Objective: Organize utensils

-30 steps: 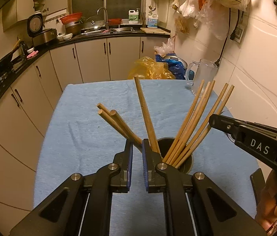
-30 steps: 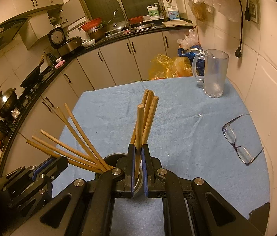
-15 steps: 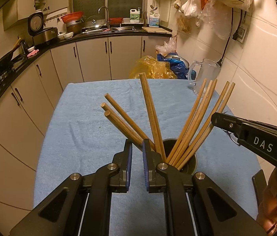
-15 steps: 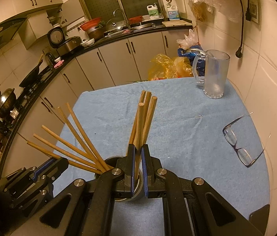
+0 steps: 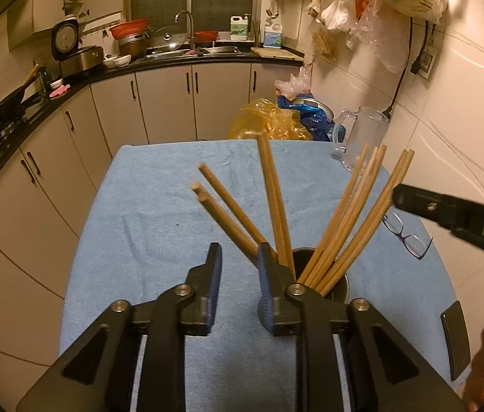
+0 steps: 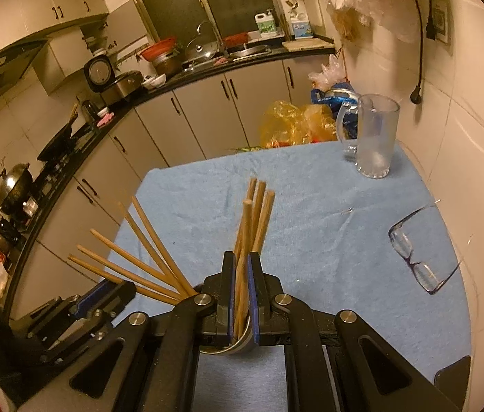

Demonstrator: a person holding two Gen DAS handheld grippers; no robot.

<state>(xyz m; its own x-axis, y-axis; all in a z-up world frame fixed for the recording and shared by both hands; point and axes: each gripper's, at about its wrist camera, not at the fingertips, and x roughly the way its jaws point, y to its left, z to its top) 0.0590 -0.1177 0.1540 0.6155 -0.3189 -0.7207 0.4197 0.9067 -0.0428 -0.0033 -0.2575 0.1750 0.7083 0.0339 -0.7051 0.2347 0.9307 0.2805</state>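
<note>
Several wooden chopsticks stand fanned out in a dark metal cup (image 5: 341, 286) on the blue cloth. My left gripper (image 5: 239, 250) is just in front of the cup; its jaws are opening and nothing sits between the pads. A left-leaning bunch of chopsticks (image 5: 228, 213) passes behind its right finger. My right gripper (image 6: 241, 257) is shut on the right-hand bunch of chopsticks (image 6: 254, 219) above the cup rim (image 6: 242, 341). Its tip (image 5: 400, 199) shows beside those chopsticks (image 5: 355, 213) in the left wrist view. The left gripper (image 6: 104, 295) appears low at the left of the right wrist view.
A glass mug (image 6: 376, 137) stands at the table's far right corner and a pair of eyeglasses (image 6: 417, 257) lies at the right edge. A dark phone (image 5: 454, 340) lies near the right front. Plastic bags (image 5: 269, 123) sit beyond the far edge. Kitchen cabinets run along the left.
My left gripper's jaws have parted and let go of the left-leaning chopsticks, which now stand steeper, behind its right finger. The right gripper keeps its hold and has barely moved.
</note>
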